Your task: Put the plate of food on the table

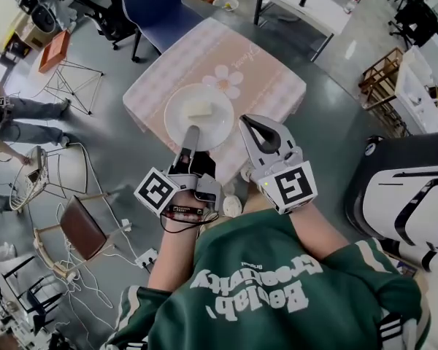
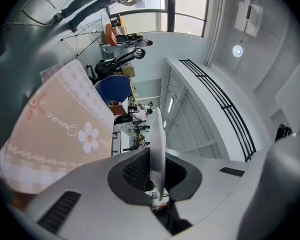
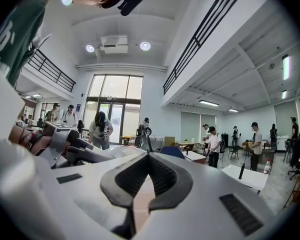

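A white plate (image 1: 199, 117) carrying a pale piece of food (image 1: 199, 109) hangs over the near half of the table (image 1: 266, 71), which has a pink checked cloth with a flower print. My left gripper (image 1: 192, 135) is shut on the plate's near rim. In the left gripper view the plate (image 2: 157, 149) shows edge-on between the pads, with the tablecloth (image 2: 60, 129) to the left. Whether the plate touches the cloth I cannot tell. My right gripper (image 1: 250, 122) hovers just right of the plate, shut and empty; its jaw tips (image 3: 145, 155) meet with nothing between them.
A blue chair (image 1: 157, 6) stands at the table's far side, with a white table (image 1: 306, 6) beyond it. A brown chair (image 1: 80, 228) and cables sit at the lower left. A large white machine (image 1: 409, 195) is at the right, a wooden rack (image 1: 383, 75) above it.
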